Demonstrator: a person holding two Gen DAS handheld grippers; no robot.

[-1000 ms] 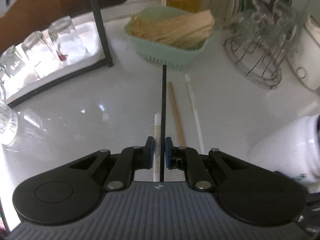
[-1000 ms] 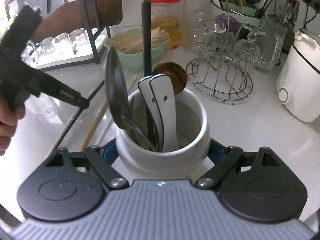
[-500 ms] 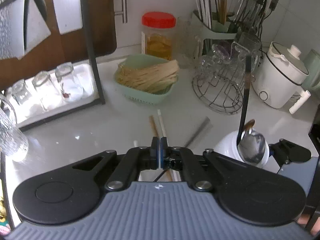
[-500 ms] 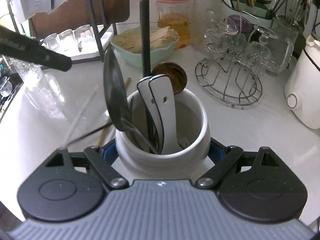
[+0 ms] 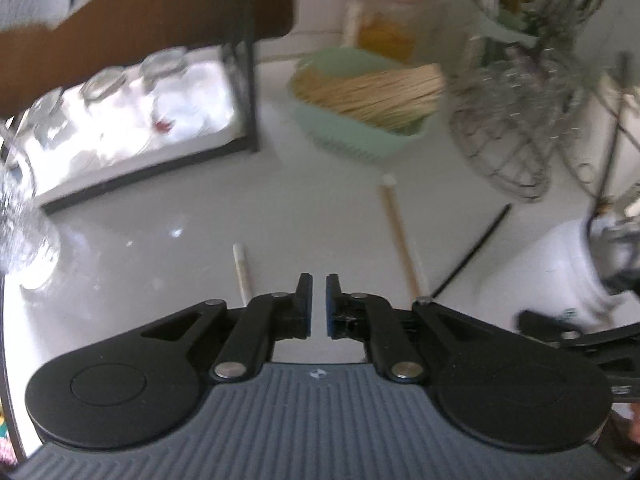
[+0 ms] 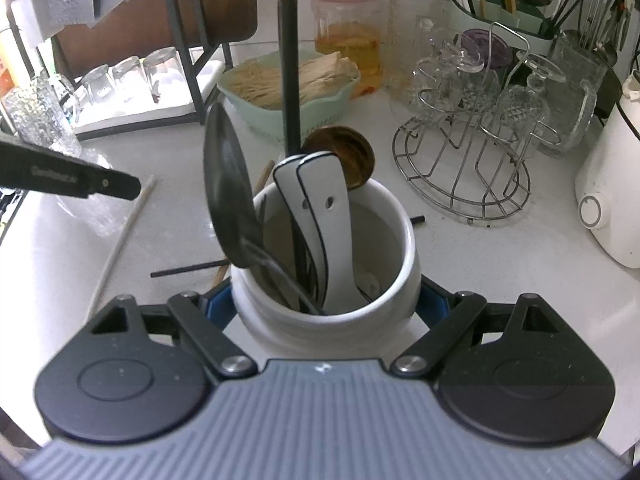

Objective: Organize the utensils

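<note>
My right gripper [image 6: 326,304] is shut on a white ceramic utensil pot [image 6: 396,264] that holds a metal ladle [image 6: 226,196], white spatulas [image 6: 320,208], a wooden spoon [image 6: 354,152] and a black-handled utensil [image 6: 289,80]. My left gripper [image 5: 319,300] hovers low over the counter with its jaws a narrow gap apart and nothing between them. On the counter lie a white chopstick [image 5: 242,272], a wooden chopstick [image 5: 398,236] and a black chopstick [image 5: 472,252]. The pot shows blurred at the right of the left wrist view [image 5: 572,268].
A mint basket of bamboo sticks [image 6: 288,92] stands behind the pot. A rack with upturned glasses [image 6: 132,80] is at the back left, a wire glass stand [image 6: 464,176] at the right, a white cooker [image 6: 612,204] far right, and a red-lidded jar [image 6: 346,40] at the back.
My left gripper let go of the black chopstick, rose, then dropped back low over the counter and opened slightly. The black chopstick now lies on the counter beside the pot.
</note>
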